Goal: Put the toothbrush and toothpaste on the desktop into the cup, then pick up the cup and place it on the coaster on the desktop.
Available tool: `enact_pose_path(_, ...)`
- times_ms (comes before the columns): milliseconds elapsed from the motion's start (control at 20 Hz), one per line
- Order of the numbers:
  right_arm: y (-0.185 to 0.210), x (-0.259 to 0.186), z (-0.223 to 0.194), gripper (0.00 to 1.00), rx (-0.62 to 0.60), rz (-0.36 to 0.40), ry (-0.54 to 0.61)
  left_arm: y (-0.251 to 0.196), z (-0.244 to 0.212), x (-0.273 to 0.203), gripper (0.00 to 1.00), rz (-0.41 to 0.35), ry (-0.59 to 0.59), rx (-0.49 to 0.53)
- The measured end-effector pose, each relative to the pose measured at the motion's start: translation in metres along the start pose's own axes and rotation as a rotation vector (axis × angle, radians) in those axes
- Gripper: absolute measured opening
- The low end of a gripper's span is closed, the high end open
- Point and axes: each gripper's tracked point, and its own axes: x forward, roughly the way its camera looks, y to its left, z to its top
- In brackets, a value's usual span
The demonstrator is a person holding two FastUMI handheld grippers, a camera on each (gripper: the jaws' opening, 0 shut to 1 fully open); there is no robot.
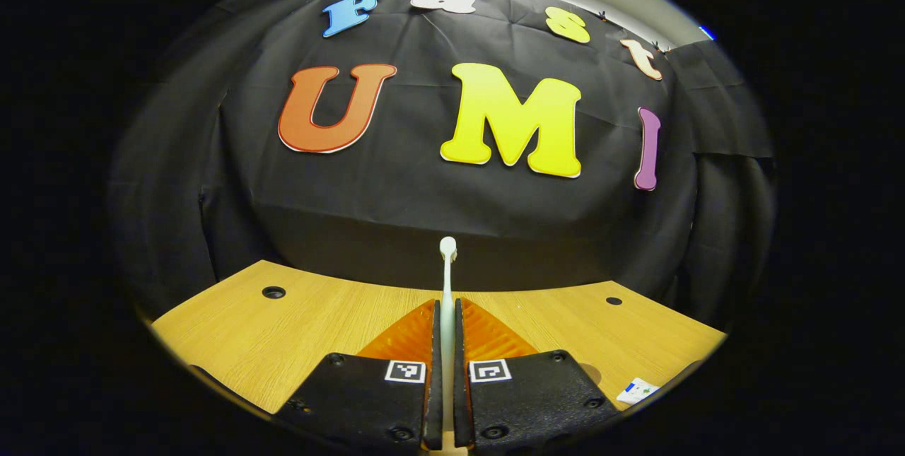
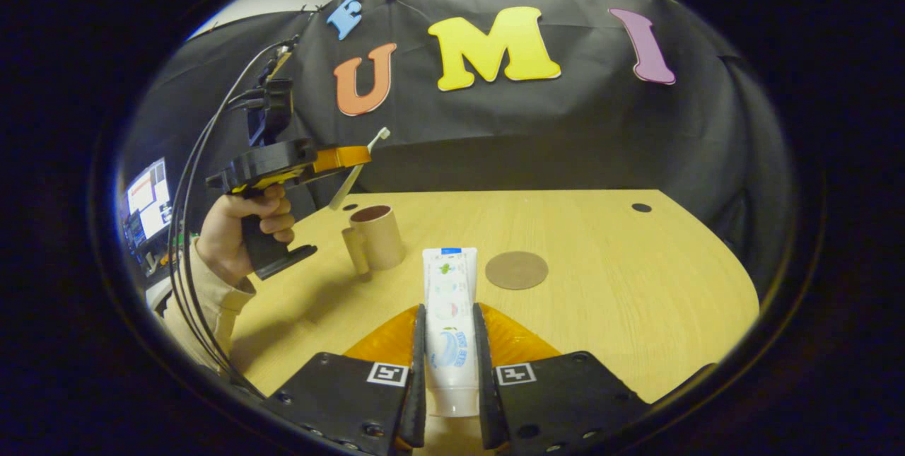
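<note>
Surface: wood, cup centre-left, coaster beside
Left claw: clamped on toothbrush, light, stiff
Right claw: clamped mid-body on toothpaste, soft, likely squashy

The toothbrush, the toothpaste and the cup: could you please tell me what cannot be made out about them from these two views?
- Toothbrush: in the left gripper view, its handle is covered by the left hand-held gripper clamped on it.
- Toothpaste: in the right gripper view, its lower sides are covered by the right hand-held gripper.
- Cup: in the right gripper view, its inside is hidden by its own wall.
</note>
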Motion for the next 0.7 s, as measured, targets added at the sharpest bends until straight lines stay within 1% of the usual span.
enact_pose_path(200,-0.001,0.006,-0.004,0.30,-0.013,-0.003,0.013,0.011,0.003,0.018,0.08,0.030,-0.039,0.036)
enact_pose_path(450,0.000,0.008,-0.002,0.30,-0.009,-0.001,0.009,0.016,-0.018,0.029,0.09,0.035,0.010,0.023)
enact_pose_path(700,0.000,0.010,-0.005,0.30,-0.018,-0.005,0.011,0.018,-0.029,0.034,0.09,0.039,0.033,0.021)
